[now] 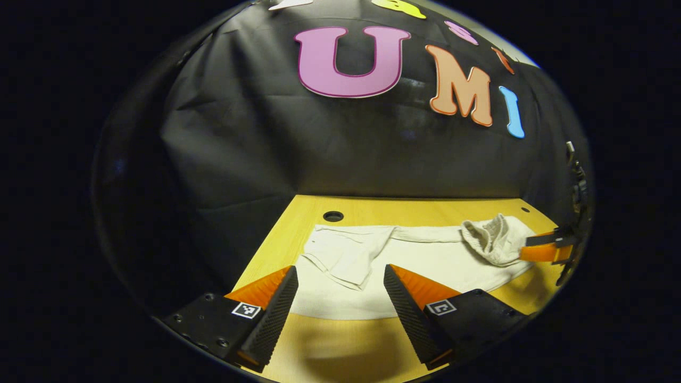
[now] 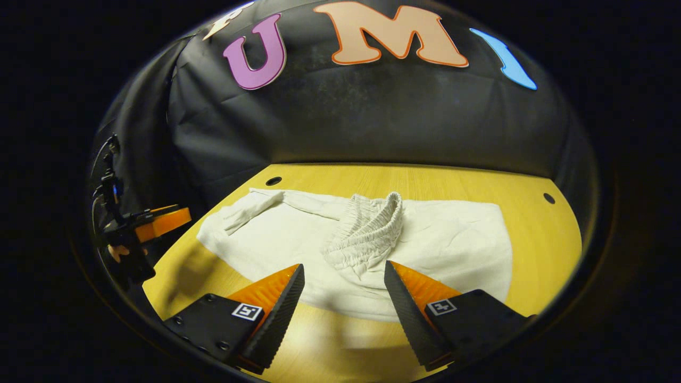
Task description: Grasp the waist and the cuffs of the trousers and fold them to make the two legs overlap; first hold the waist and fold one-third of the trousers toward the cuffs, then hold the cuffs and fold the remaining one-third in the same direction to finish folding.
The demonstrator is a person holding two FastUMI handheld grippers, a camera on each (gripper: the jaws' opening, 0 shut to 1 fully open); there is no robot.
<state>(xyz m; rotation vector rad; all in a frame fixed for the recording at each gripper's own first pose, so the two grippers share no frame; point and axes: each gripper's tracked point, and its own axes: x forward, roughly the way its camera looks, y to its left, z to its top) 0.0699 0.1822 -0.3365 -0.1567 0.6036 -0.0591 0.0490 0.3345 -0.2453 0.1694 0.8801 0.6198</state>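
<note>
White trousers [image 1: 425,260] lie spread across the wooden table [image 1: 340,346]. In the left gripper view the cuff end [image 1: 346,255] lies rumpled just ahead of my left gripper [image 1: 340,279], which is open above the near hem. The gathered elastic waist [image 2: 370,231] stands bunched up just beyond my right gripper [image 2: 345,276], open with nothing between its fingers. The right gripper [image 1: 548,247] also shows at the far right of the left gripper view, beside the waist [image 1: 492,239]. The left gripper [image 2: 154,223] appears at the left edge of the right gripper view.
The table [image 2: 537,250] has small round holes near its back corners [image 1: 333,216] [image 2: 549,198]. Black cloth walls close the booth behind and at both sides. Bare wood lies in front of the trousers' near hem.
</note>
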